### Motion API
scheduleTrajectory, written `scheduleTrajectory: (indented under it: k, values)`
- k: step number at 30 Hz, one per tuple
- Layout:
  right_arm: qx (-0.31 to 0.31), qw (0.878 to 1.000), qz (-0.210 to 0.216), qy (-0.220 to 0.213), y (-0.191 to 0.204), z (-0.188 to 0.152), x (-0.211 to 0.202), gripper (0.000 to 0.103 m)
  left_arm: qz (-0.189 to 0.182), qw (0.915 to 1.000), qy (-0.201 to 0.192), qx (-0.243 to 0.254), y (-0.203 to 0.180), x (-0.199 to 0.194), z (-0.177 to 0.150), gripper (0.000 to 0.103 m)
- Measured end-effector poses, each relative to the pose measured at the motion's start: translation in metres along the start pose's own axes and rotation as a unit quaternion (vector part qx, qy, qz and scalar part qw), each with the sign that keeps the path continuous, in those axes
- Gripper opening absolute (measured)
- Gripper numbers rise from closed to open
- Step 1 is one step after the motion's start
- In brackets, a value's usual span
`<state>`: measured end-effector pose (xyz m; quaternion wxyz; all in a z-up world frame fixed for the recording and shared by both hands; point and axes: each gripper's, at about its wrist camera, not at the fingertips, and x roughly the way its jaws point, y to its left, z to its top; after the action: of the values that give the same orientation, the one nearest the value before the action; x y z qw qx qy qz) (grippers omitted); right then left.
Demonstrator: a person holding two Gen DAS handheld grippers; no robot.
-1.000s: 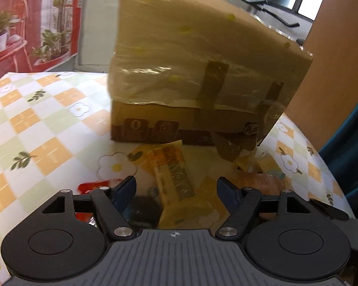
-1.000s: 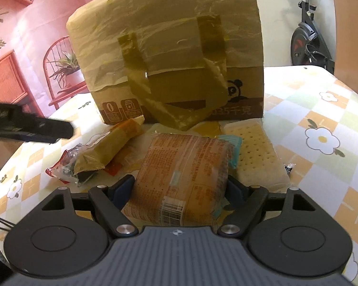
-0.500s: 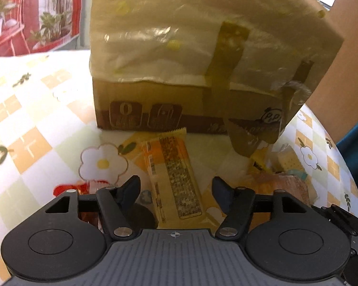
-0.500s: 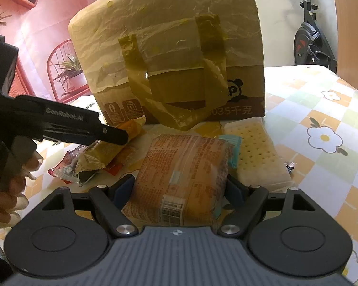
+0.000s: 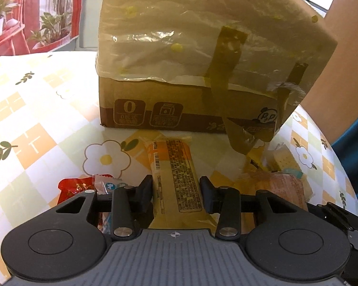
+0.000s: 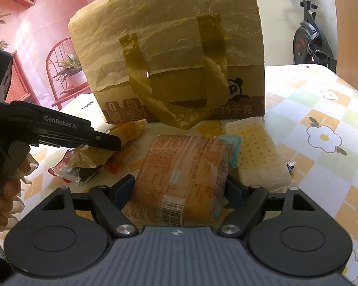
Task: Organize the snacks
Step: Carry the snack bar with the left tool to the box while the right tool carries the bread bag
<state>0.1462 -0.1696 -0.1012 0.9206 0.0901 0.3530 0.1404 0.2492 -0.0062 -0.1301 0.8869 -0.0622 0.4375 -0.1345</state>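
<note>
Yellow bar (image 5: 176, 178) now pinched in left claw (image 5: 176, 190), jaws just squeezed in on it. Right claw (image 6: 180, 188) hugging bread pack (image 6: 181, 176). Ready to lift, maybe into box (image 5: 191, 59).

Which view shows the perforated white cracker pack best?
The right wrist view: the cracker pack lies whole and unobstructed beside the box. The left wrist view catches only a distant sliver of it at the right, behind other wrappers.
</note>
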Motion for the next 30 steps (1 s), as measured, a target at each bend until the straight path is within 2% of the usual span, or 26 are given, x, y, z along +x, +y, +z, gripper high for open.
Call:
scheduleTrajectory:
  k: [6, 17, 24, 30]
  values:
    - [0.006, 1.0, 0.01, -0.001, 0.002, 0.001, -0.004, 0.08, -0.003, 0.9998, -0.019, -0.012, 0.004, -0.021, -0.007, 0.042]
    - [-0.002, 1.0, 0.017, -0.009, 0.011, 0.006, -0.012, 0.08, -0.015, 0.9968, -0.048, -0.061, 0.021, -0.055, -0.02, 0.041]
    - [-0.01, 0.999, 0.018, -0.031, 0.015, 0.019, -0.025, 0.08, -0.01, 0.9926, -0.099, -0.069, 0.026, -0.084, -0.012, 0.041]
    - [-0.022, 0.997, 0.025, -0.073, 0.02, 0.045, -0.046, 0.08, -0.024, 0.986, -0.158, -0.047, 0.015, -0.113, 0.009, 0.041]
